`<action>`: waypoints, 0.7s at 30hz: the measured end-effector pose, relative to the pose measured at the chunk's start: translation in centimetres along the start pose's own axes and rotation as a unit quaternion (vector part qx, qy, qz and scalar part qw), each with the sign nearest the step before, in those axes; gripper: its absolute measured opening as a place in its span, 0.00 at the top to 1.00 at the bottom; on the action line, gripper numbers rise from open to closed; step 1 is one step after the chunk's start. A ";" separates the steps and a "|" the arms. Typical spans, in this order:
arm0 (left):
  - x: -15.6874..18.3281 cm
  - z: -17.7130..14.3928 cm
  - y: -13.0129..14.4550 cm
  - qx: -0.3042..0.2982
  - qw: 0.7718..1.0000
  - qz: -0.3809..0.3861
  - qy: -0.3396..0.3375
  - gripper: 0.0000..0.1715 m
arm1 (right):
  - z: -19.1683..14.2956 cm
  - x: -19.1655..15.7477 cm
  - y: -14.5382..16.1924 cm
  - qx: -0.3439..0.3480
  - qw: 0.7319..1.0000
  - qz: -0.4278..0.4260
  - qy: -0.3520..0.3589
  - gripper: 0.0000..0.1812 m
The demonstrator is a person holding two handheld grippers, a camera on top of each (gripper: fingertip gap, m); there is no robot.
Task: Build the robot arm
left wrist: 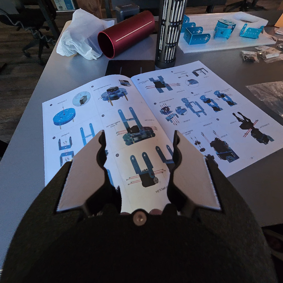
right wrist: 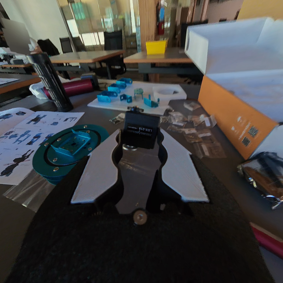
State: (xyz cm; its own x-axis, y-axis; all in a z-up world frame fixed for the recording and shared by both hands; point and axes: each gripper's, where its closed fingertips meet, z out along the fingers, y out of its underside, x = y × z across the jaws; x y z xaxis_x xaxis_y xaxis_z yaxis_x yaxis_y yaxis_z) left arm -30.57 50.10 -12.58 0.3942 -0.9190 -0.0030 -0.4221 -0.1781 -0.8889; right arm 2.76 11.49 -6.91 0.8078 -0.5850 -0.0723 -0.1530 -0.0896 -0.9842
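Note:
My left gripper (left wrist: 139, 133) is open and empty, held above an open instruction booklet (left wrist: 95, 110) with blue assembly pictures, lying flat on the grey table (left wrist: 30, 137). My right gripper (right wrist: 140, 132) is shut on a black servo motor (right wrist: 140, 130), held upright above the table with its horn on top. To its left lies a round teal base plate (right wrist: 46, 159) carrying a blue bracket (right wrist: 72, 142). The booklet also shows in the right wrist view (right wrist: 18, 137) at the left.
A dark red tube (left wrist: 127, 33), a black slotted cylinder (left wrist: 170, 30) and crumpled white paper (left wrist: 76, 35) stand behind the booklet. Blue metal brackets (left wrist: 196, 35) lie on a white foam sheet (left wrist: 229, 44). Small bags of screws (right wrist: 191, 127), an orange-sided box (right wrist: 229, 116) and a foil bag (right wrist: 263, 176) lie right.

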 end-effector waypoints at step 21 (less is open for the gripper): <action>1.9 3.4 -1.4 -0.011 1.000 0.029 0.005 0.49 | 1.0 0.1 1.4 -0.032 0.998 0.051 -0.031 0.76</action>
State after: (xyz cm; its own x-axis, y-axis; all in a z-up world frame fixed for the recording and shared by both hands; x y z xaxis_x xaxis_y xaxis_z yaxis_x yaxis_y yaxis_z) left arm -26.41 49.79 -12.88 0.3607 -0.9314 -0.0494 -0.4618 -0.1323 -0.8770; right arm 3.17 12.14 -8.49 0.8196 -0.5425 -0.1843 -0.2712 -0.0839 -0.9589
